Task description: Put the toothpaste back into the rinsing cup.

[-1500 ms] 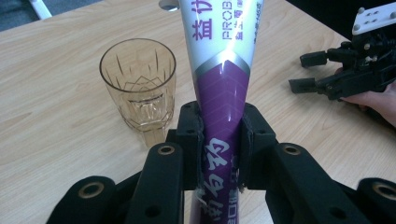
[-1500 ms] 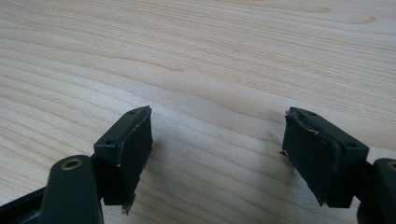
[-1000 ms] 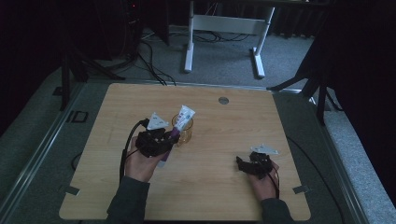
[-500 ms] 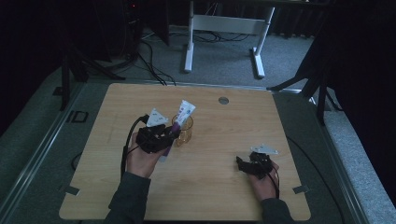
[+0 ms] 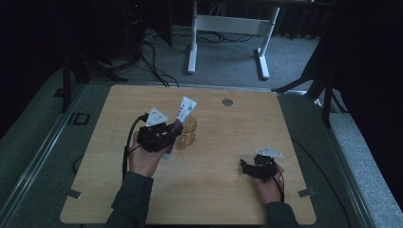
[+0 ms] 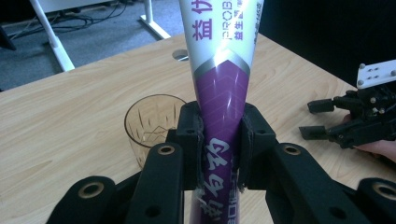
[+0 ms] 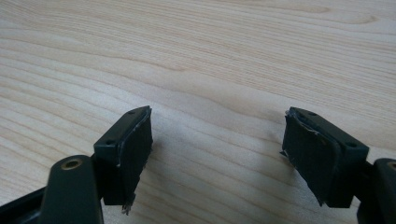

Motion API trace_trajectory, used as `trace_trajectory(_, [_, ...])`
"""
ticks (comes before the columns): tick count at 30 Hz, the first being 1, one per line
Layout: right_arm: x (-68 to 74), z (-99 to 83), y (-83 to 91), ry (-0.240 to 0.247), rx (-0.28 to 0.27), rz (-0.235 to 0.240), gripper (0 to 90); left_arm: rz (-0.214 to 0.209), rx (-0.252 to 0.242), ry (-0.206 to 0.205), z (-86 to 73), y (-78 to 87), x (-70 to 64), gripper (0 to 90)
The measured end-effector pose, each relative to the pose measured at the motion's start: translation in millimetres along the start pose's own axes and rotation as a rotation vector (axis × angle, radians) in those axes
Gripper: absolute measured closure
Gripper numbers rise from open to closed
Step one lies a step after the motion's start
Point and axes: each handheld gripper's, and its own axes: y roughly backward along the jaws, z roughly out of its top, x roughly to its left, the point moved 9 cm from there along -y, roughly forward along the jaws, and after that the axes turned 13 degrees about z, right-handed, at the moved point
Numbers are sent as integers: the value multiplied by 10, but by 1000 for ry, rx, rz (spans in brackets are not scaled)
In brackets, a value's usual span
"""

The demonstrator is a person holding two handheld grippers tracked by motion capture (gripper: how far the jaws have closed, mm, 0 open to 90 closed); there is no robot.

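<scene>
Clamping the purple-and-white tube (image 6: pixel 223 93), my left gripper (image 5: pixel 167 136) holds it tilted just beside the glass cup (image 5: pixel 186 132); its lower end is cut off below the jaws. My right gripper (image 7: pixel 217 154) gapes empty over the wooden table (image 5: pixel 228 133), dim room beyond

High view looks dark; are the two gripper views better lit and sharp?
High view: dim, surroundings nearly black. Left gripper view: brighter, glare stripe on the tube, glass sharp. Right gripper view: bright, table grain clear, soft shadows beneath open jaws.
</scene>
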Motion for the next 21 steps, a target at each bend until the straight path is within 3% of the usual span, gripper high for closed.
trace_trajectory(21, [-2, 1, 0, 2, 0, 0, 241, -30, -43, -8, 115, -58, -7, 734])
